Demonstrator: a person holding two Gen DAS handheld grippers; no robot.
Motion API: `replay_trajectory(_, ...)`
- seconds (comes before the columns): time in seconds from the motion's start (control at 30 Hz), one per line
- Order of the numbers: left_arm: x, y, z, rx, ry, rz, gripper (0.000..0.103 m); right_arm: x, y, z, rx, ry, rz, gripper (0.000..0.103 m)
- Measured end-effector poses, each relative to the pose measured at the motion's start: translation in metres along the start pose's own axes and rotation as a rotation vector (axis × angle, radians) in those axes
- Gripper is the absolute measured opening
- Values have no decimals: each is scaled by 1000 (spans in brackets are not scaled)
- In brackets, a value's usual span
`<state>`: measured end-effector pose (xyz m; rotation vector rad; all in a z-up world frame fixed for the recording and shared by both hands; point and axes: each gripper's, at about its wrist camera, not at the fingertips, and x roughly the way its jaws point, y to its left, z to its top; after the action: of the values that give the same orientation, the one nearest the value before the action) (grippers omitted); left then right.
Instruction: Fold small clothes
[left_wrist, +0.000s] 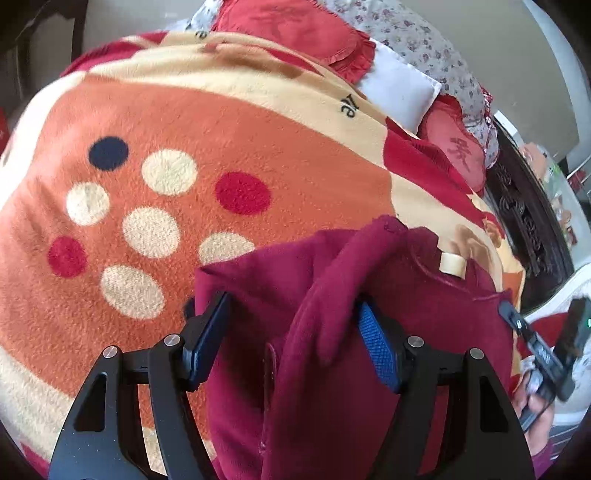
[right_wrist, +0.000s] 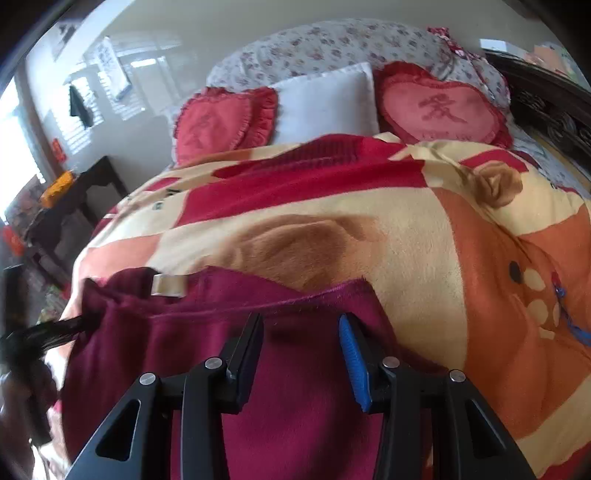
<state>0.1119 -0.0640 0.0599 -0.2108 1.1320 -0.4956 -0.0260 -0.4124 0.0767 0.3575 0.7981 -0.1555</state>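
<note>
A maroon garment (left_wrist: 258, 280) lies on the patterned blanket (left_wrist: 184, 129), its cream neck label (left_wrist: 452, 264) facing up. My left gripper (left_wrist: 291, 332) is open just above it. A folded-over sleeve (left_wrist: 332, 280) runs up between the fingers and rests against the right blue pad (left_wrist: 375, 347), unpinched. At the far right edge is the right gripper (left_wrist: 535, 350) in a hand. In the right wrist view the same garment (right_wrist: 184, 332) and label (right_wrist: 168, 284) lie under my right gripper (right_wrist: 301, 350). Its jaws stand apart over flat cloth with nothing pinched. The left gripper (right_wrist: 37, 332) is a dark blur at the left edge.
The blanket (right_wrist: 406, 240) covers a bed. Two red heart cushions (right_wrist: 225, 122) (right_wrist: 439, 107) and a white pillow (right_wrist: 328, 99) lean at its head against a floral bolster (right_wrist: 332, 44). A dark carved bed frame (right_wrist: 554, 107) runs along the right. A dark side table (right_wrist: 81, 188) stands left.
</note>
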Motion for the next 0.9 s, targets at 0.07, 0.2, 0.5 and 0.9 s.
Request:
replay_trajectory(0.07, -9, 1, -4, 16, -15, -12, 70, -19, -3, -9, 4, -13, 20, 46)
replay_trajectory(0.2, -36, 5, -22, 48, 5, -66, 70, -60, -20, -41, -1, 4, 25, 47)
replay_trajectory(0.5, -83, 15, -99, 103, 40, -161, 70, -89, -25, -120, 57, 105, 124, 47)
replay_trajectory(0.9, -75, 16, -135, 168, 76, -101, 70, -102, -22, -132, 61, 107, 63, 6)
